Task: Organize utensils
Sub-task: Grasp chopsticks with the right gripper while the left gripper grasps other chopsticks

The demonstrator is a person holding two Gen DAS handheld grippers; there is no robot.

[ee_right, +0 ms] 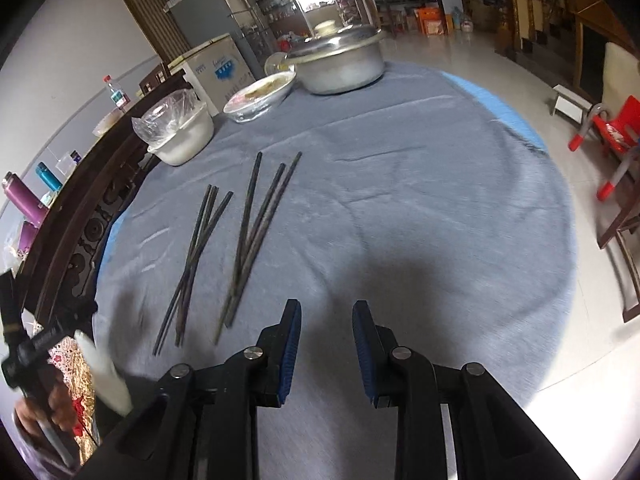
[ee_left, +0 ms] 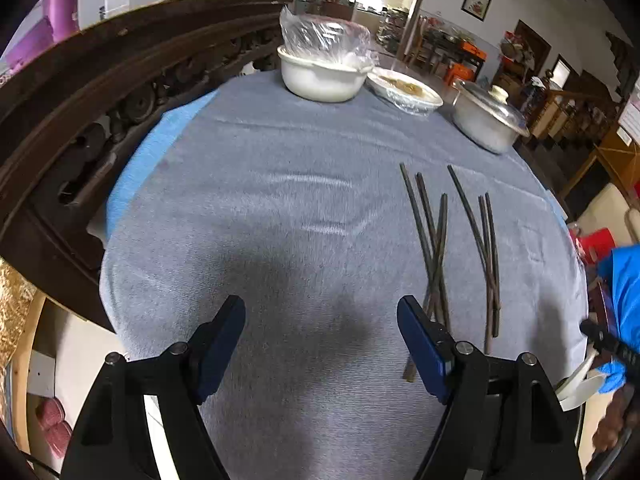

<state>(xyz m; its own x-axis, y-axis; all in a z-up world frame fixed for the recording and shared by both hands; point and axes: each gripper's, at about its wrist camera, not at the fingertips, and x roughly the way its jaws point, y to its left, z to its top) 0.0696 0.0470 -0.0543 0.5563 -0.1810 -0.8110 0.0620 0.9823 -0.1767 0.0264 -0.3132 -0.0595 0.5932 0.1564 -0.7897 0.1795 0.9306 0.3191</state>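
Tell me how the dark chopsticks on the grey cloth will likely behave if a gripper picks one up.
The chopsticks look thin, straight and rigid, so one would probably stay stiff and feel light. They lie crossed in two bundles, so lifting one may drag its neighbours. The soft grey cloth probably limits rolling, though the narrow sticks might slip between the pads.

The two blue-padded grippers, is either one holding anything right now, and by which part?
Nothing is held. The left gripper and right gripper both show empty gaps above the grey tablecloth; the dark chopsticks lie untouched.

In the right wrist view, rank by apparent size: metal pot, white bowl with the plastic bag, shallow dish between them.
1. Metal pot
2. White bowl
3. Shallow dish, close to the bowl; differing distance makes this unsure.
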